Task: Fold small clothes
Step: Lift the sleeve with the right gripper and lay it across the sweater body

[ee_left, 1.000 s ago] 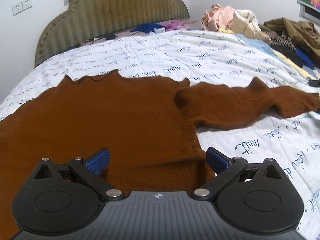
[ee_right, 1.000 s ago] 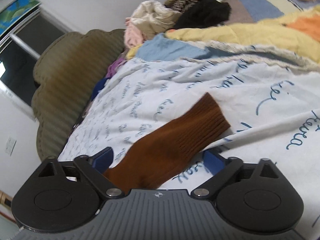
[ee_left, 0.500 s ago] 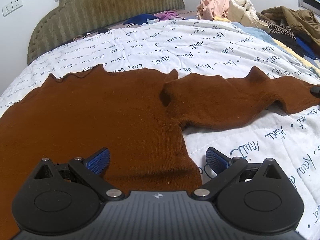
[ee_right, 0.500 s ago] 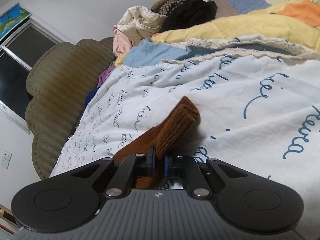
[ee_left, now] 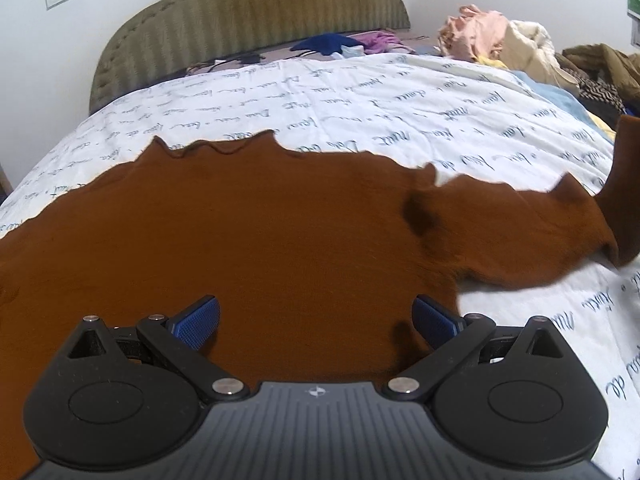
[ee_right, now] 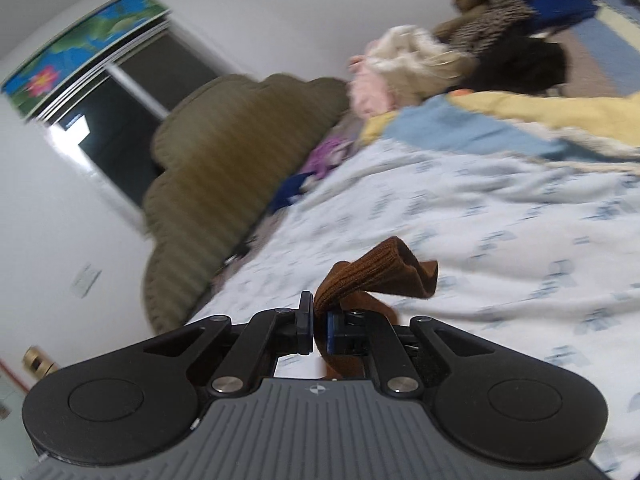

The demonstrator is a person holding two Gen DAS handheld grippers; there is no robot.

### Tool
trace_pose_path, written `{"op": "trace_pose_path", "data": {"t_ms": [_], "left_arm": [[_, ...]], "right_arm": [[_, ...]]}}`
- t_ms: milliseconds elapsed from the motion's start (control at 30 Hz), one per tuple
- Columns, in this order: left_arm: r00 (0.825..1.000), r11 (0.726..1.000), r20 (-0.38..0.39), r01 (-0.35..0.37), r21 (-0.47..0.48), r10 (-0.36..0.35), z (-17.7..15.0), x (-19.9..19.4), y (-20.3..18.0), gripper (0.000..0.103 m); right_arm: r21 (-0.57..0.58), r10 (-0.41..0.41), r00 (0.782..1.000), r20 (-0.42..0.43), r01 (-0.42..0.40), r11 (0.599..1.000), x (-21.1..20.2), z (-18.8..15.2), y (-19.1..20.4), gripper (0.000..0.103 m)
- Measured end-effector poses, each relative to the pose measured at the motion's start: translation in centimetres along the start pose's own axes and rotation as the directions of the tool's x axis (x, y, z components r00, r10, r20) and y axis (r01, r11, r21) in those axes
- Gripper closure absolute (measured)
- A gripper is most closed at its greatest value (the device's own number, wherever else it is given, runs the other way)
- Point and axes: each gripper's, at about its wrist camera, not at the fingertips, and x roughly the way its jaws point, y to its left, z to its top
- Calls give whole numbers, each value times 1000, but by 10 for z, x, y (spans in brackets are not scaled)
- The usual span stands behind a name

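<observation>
Ribbed brown sleeve cuff (ee_right: pixel 376 270) now lifted, pinched in right gripper (ee_right: pixel 319 326) fingers; left gripper (ee_left: pixel 316 322) fingers spread above flat knit sweater (ee_left: pixel 240 232).

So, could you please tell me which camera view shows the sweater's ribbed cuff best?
The right wrist view: the ribbed cuff sits close up, pinched in the shut right tool. The left wrist view shows the brown sweater spread on the bed, its sleeve rising at the frame edge, cuff out of sight.

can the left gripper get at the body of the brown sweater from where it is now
Probably yes: the left gripper is open right over the brown sweater, which lies flat on the bedspread with nothing between them.
</observation>
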Motion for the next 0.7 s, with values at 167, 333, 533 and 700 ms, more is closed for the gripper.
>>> {"op": "trace_pose_path", "data": {"t_ms": [167,333,533,700], "left_arm": [[1000,999,26,11,51,-13,10,2,-3,0],[996,996,28,82,46,-84,15,8,-25,0],[989,990,42,139,4,-139,39,29,-66,0],[982,981,41,185,-62,-182,55,34,-81,0]], "right_arm": [[-37,59,997,-48,-61,997,22,-16,39,91],[-55,106,992,-75,-110,992,31,-27,67,91],[-28,200,976,-91,-203,979,29,-25,96,91],[-13,272,953,-132,-276,961,33,-24,123,91]]}}
